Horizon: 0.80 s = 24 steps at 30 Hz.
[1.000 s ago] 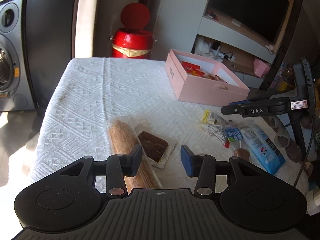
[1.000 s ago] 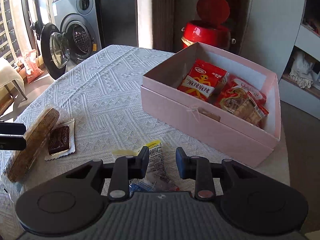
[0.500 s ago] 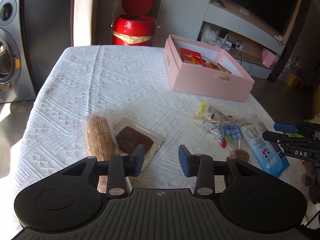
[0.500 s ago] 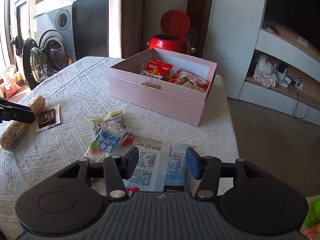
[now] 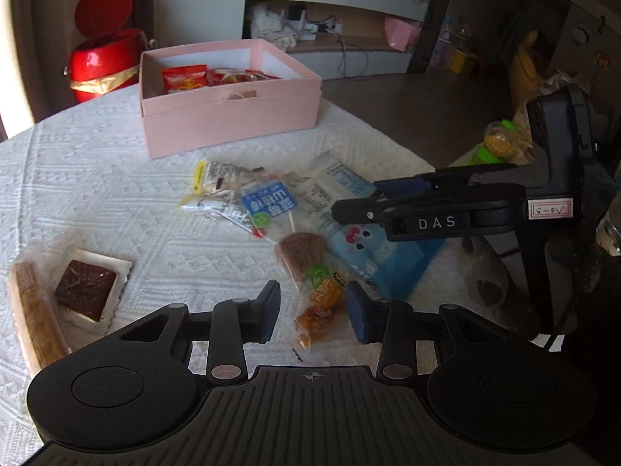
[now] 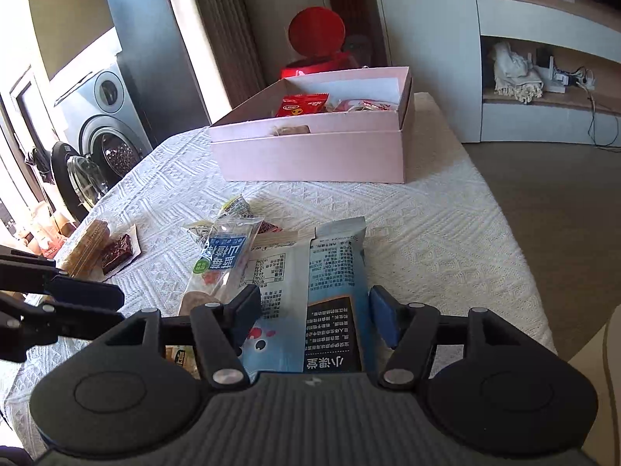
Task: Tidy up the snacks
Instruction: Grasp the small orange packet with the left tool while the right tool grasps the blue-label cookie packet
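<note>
Straddling blue packet [image 6: 333, 291], right tongs [image 6: 314, 316] agape; left tongs [image 5: 313, 310] agape, low over table.

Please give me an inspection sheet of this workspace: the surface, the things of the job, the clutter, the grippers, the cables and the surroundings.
Surface: table under a white textured cloth.
Job's things: open pink box already holds red snack packs; a loose heap of snack packets and a blue bag lie in front of it; a wafer roll and a brown cake lie apart.
Clutter: nothing seen on the table.
Grippers: left hand-held gripper open over a small orange packet; right hand-held gripper open around the blue bag.
Cables: wires near the shelf unit.
Surroundings: red bin, washing machine.
</note>
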Each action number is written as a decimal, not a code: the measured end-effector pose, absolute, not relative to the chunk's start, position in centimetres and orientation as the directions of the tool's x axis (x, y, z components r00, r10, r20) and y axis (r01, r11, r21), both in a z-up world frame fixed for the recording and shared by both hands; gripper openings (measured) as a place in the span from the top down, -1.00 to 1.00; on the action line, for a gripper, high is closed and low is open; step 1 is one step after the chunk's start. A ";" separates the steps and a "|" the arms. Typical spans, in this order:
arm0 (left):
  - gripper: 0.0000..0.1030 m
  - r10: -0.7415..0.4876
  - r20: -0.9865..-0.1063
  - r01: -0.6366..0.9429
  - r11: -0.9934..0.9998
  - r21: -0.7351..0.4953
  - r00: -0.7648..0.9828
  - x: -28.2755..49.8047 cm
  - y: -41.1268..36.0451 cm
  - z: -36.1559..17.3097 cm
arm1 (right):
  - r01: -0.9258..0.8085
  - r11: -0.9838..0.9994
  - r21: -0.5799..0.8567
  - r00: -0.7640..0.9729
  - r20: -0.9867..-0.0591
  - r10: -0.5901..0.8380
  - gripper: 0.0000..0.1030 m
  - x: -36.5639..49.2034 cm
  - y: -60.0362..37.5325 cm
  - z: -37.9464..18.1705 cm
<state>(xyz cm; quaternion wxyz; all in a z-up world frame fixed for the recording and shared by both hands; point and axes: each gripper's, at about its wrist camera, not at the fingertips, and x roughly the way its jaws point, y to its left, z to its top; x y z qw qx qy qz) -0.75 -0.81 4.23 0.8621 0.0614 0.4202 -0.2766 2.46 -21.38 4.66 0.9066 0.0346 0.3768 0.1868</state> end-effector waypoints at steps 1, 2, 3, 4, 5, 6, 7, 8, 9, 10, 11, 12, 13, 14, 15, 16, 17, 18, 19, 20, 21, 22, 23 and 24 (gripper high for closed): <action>0.18 -0.415 -0.772 0.556 0.826 -0.099 0.480 -1.0 -1.7 3.9 | -0.311 0.926 0.213 0.645 -0.668 0.370 -0.21 2.5 -21.5 4.7; 0.18 -0.406 -0.781 0.569 0.818 -0.079 0.474 -1.0 -2.2 3.6 | -0.310 0.925 0.218 0.646 -0.666 0.373 -0.21 2.4 -21.6 4.7; 0.18 -0.392 -0.789 0.577 0.815 -0.059 0.473 -1.1 -2.7 3.3 | -0.310 0.925 0.220 0.647 -0.664 0.375 -0.21 2.4 -21.7 4.7; 0.21 -0.380 -0.795 0.578 0.815 -0.045 0.473 -1.1 -2.9 3.1 | -0.309 0.925 0.223 0.648 -0.662 0.376 -0.21 2.3 -21.7 4.7; 0.25 -0.362 -0.801 0.574 0.818 -0.029 0.476 -1.1 -3.0 2.8 | -0.308 0.925 0.224 0.649 -0.661 0.377 -0.21 2.3 -21.7 4.7; 0.36 -0.349 -0.806 0.566 0.824 -0.022 0.478 -1.0 -2.7 2.7 | -0.307 0.925 0.223 0.650 -0.661 0.375 -0.21 2.2 -21.6 4.7; 0.43 -0.342 -0.808 0.553 0.833 -0.024 0.479 -0.9 -2.3 2.7 | -0.307 0.925 0.222 0.651 -0.660 0.375 -0.21 2.3 -21.5 4.7; 0.44 -0.336 -0.808 0.534 0.845 -0.032 0.484 -0.9 -1.6 2.8 | -0.307 0.926 0.221 0.652 -0.660 0.374 -0.21 2.3 -21.5 4.7; 0.45 -0.326 -0.807 0.505 0.862 -0.040 0.493 -0.8 -0.8 2.9 | -0.307 0.926 0.221 0.653 -0.659 0.374 -0.21 2.2 -21.5 4.7; 0.45 -0.309 -0.804 0.467 0.883 -0.044 0.508 -0.8 0.1 3.1 | -0.307 0.926 0.221 0.654 -0.658 0.374 -0.21 2.2 -21.4 4.7; 0.45 -0.286 -0.801 0.422 0.905 -0.045 0.527 -0.7 1.0 3.2 | -0.306 0.926 0.222 0.654 -0.657 0.374 -0.21 2.2 -21.4 4.6; 0.45 -0.251 -0.796 0.362 0.931 -0.043 0.550 -0.7 2.0 3.3 | -0.306 0.925 0.224 0.655 -0.656 0.375 -0.21 2.2 -21.5 4.6; 0.46 -0.214 -0.792 0.302 0.953 -0.040 0.572 -0.6 3.2 3.4 | -0.305 0.925 0.224 0.656 -0.655 0.375 -0.21 2.2 -21.5 4.6; 0.46 -0.187 -0.788 0.250 0.967 -0.043 0.587 -0.5 4.1 3.3 | -0.305 0.926 0.224 0.656 -0.655 0.374 -0.21 2.2 -21.5 4.6; 0.47 -0.173 -0.787 0.206 0.977 -0.060 0.592 -0.4 5.0 3.2 | -0.304 0.927 0.221 0.657 -0.656 0.372 -0.21 2.2 -21.4 4.6; 0.49 -0.174 -0.791 0.172 0.981 -0.088 0.586 -0.3 5.7 3.0 | -0.304 0.928 0.217 0.658 -0.656 0.369 -0.21 2.2 -21.4 4.6; 0.50 -0.190 -0.796 0.156 0.980 -0.122 0.574 -0.2 6.2 2.8 | -0.304 0.928 0.213 0.659 -0.657 0.367 -0.21 2.2 -21.3 4.6; 0.50 -0.210 -0.796 0.154 0.977 -0.148 0.568 -0.3 6.4 2.7 | -0.303 0.931 0.206 0.662 -0.657 0.360 -0.21 2.1 -21.2 4.6; 0.50 -0.224 -0.791 0.162 0.974 -0.159 0.570 -0.5 6.4 2.8 | -0.297 0.935 0.192 0.669 -0.657 0.348 -0.21 2.1 -21.1 4.7; 0.50 -0.233 -0.789 0.177 0.971 -0.160 0.568 -0.7 6.2 2.8 | -0.289 0.944 0.158 0.687 -0.653 0.320 -0.21 1.9 -20.9 4.9; 0.50 -0.242 -0.789 0.191 0.968 -0.161 0.565 -0.8 5.9 2.8 | -0.288 0.949 0.132 0.700 -0.647 0.302 -0.21 1.7 -20.7 5.1; 0.50 -0.251 -0.789 0.200 0.966 -0.165 0.561 -0.9 5.8 2.8 | -0.288 0.954 0.082 0.725 -0.632 0.273 -0.21 1.3 -20.3 5.5; 0.50 -0.251 -0.786 0.204 0.966 -0.162 0.564 -1.0 5.4 2.8 | -0.294 0.954 0.051 0.741 -0.618 0.261 -0.21 1.0 -19.9 5.9; 0.50 -0.245 -0.784 0.201 0.967 -0.156 0.569 -1.2 5.2 2.7 | -0.305 0.952 0.036 0.749 -0.609 0.262 -0.21 0.8 -19.6 6.2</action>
